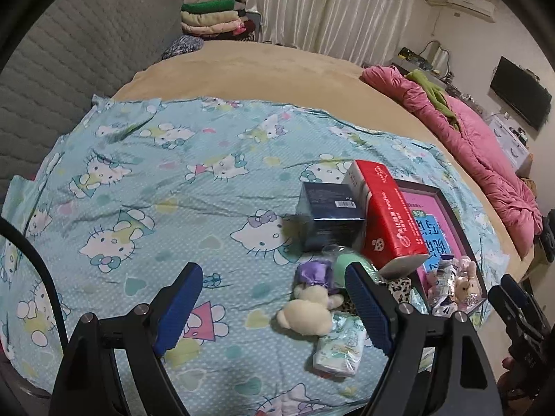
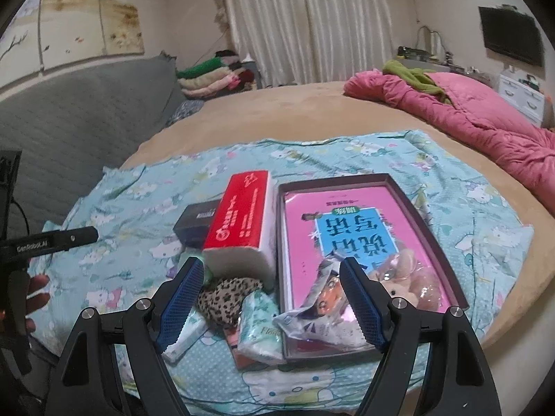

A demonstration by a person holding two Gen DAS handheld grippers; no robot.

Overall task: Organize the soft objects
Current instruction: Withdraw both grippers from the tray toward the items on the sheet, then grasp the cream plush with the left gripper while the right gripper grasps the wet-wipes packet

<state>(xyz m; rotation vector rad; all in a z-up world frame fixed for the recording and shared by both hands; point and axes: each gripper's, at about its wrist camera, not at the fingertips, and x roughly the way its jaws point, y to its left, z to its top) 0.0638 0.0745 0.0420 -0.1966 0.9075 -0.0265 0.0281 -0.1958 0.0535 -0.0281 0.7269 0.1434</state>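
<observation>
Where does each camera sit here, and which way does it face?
Left wrist: on the left gripper, looking down over the sheet at a cream plush and the red pack; the right gripper shows at the right edge.
Right wrist: on the right gripper, facing the tray and leopard pouch; the left gripper and fingers show at left.
Shared: red pack, tray, sheet, pink quilt.
</observation>
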